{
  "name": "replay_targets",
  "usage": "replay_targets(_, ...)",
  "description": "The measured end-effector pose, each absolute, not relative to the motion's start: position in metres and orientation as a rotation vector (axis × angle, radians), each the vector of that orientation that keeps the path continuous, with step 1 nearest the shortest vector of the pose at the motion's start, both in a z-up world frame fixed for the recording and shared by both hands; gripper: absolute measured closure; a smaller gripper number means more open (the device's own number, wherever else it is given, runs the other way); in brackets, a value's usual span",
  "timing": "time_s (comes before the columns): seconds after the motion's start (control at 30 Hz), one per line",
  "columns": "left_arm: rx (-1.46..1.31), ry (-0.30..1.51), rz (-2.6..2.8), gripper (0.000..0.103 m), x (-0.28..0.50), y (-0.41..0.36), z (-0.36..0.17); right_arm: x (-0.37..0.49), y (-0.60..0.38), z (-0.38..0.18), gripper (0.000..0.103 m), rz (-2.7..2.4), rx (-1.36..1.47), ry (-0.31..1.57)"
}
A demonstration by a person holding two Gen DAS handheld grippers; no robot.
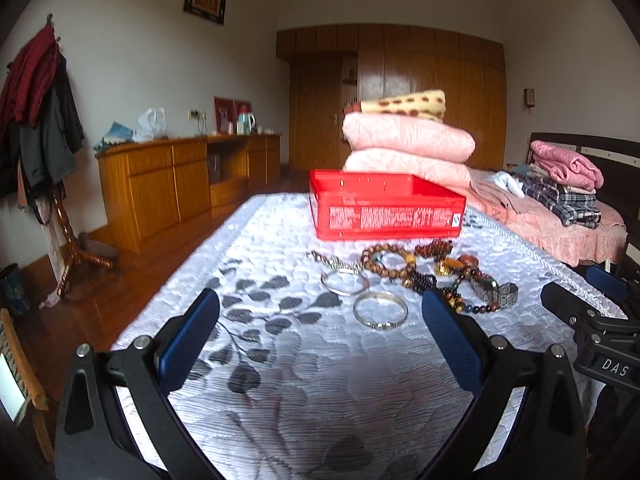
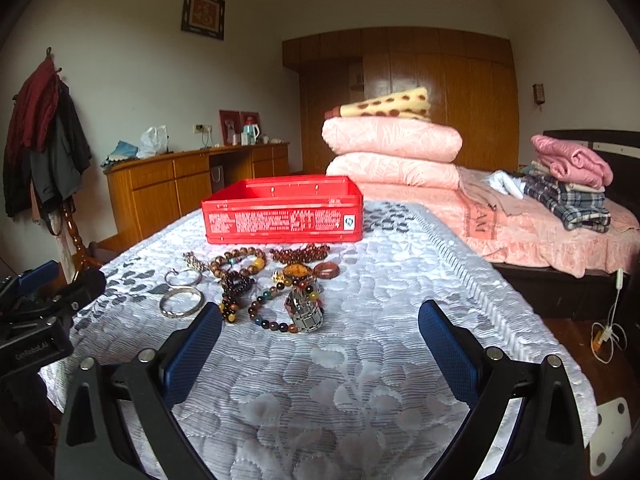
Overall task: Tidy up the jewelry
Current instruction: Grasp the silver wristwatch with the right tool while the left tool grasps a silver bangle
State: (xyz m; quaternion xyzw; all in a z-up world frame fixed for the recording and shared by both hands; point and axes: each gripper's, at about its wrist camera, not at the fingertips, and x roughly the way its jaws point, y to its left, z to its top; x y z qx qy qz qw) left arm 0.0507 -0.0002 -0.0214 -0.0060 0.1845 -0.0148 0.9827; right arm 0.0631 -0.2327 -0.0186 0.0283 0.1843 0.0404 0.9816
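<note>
Bangle [image 1: 380, 311] before open red box [image 1: 386, 210]

Rectangular red plastic box [image 2: 282, 210] with white print on its near wall. White quilted mattress cover [image 2: 360, 360] patterned with grey leaves. Round brown wooden bead bracelet [image 1: 387, 260]; plain silver metal bangle [image 1: 380, 310].
</note>
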Motion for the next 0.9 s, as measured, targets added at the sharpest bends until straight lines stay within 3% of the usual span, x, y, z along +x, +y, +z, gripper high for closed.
replay_targets(0.37, 0.039, 0.536, -0.07, 0.005, 0.103, -0.02, -0.028, 0.11, -0.235, -0.028, 0.02, 0.103, 0.067, 0.526)
replay_targets(0.63, 0.064, 0.685, -0.112, 0.008, 0.132, -0.036, -0.034, 0.137, -0.239, -0.036, 0.04, 0.155, 0.123, 0.66)
replay_targets(0.77, 0.069, 0.779, -0.133, 0.026, 0.15, -0.044, -0.042, 0.145, -0.235, -0.035, 0.054, 0.177, 0.112, 0.69)
replay_targets(0.9, 0.035, 0.836, -0.15, 0.03, 0.159, -0.041, -0.047, 0.154, -0.232, -0.035, 0.064, 0.188, 0.103, 0.721)
